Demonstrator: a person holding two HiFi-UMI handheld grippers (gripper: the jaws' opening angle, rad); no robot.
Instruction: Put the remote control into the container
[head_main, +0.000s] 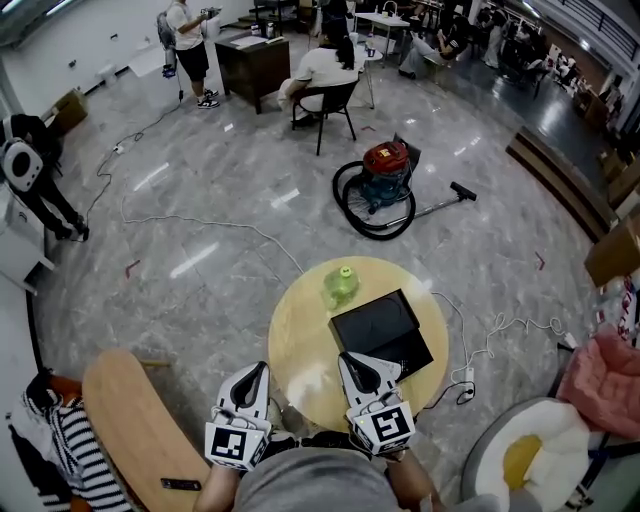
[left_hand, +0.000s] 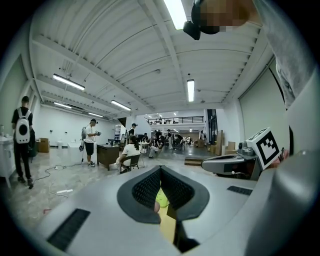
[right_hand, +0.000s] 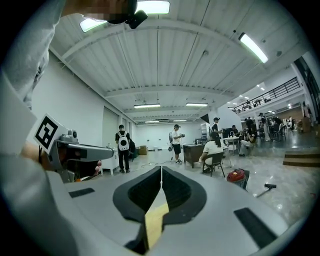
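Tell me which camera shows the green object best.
Head view: the green object sits whole on the round table. Left gripper view catches only a sliver of it; right gripper view shows none.

A green object (head_main: 340, 287) is seen on the round wooden desk (head_main: 300, 340), a red vacuum cleaner (head_main: 385, 175) with coiled hose is parked on the marbled floor (head_main: 200, 200) beyond it, and a seated person (head_main: 318, 72) is visible further back.

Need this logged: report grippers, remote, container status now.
Left gripper, right gripper shut, empty. Remote not made out. Black container on table, green item beside it.
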